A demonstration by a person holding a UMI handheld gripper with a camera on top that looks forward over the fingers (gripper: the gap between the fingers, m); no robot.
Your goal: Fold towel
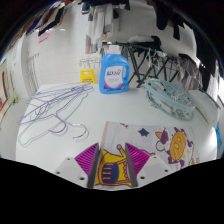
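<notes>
The white towel (150, 145) with colourful cartoon prints lies flat on the white desk (60, 80), its near edge at the tool (113, 172) — fingers apart, purple pads (86, 158) resting on the cloth. Beyond it: wire hangers (55, 108), a blue detergent bottle (114, 72) and pale blue clips (170, 98).

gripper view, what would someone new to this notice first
The blue detergent bottle stands upright at the far side of the white table. A pile of white wire hangers lies to its left and a pale blue hanger to its right. Nearest, a towel with a bright cartoon print lies flat just ahead of the open tool, which holds nothing.
</notes>
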